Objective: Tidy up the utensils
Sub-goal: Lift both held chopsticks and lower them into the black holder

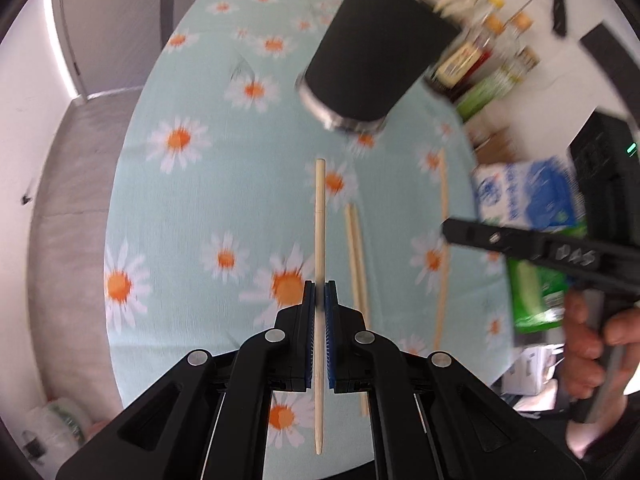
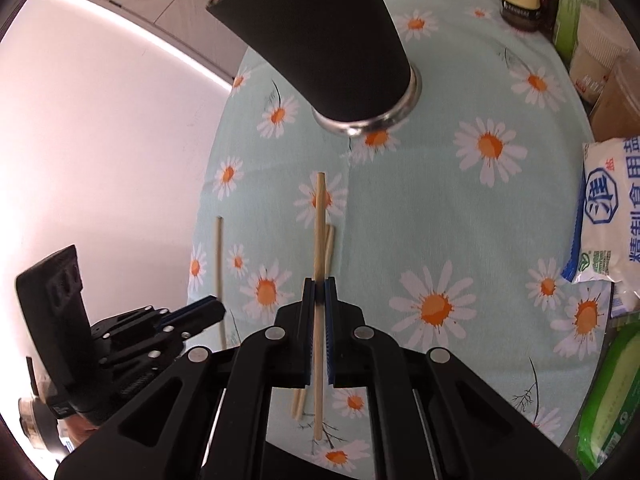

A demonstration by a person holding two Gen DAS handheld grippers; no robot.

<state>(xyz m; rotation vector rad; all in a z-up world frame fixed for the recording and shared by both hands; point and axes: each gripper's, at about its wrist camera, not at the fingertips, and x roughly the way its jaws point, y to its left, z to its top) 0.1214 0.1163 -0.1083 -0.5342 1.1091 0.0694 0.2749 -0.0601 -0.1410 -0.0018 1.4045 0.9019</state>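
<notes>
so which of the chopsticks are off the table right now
Two pale wooden chopsticks, one clamped in the left tool, one in the right tool. The pair and the single lie on the daisy-print tablecloth.

Each gripper's pads clamp one pale wooden chopstick (image 1: 320,240) (image 2: 319,240) running up frame centre, a loose pair (image 1: 356,256) lying beside, black cup (image 1: 376,52) above.

A table (image 1: 192,208) covered by a pale green cloth printed with white and orange daisies fills the middle of both views. Beside it lies a grey floor (image 1: 68,184), meeting a white wall (image 1: 24,92). A bright strip of light (image 2: 132,36) runs across the pale wall. Bottles (image 1: 480,52) and food packets (image 2: 608,216) crowd the table's far edge.
</notes>
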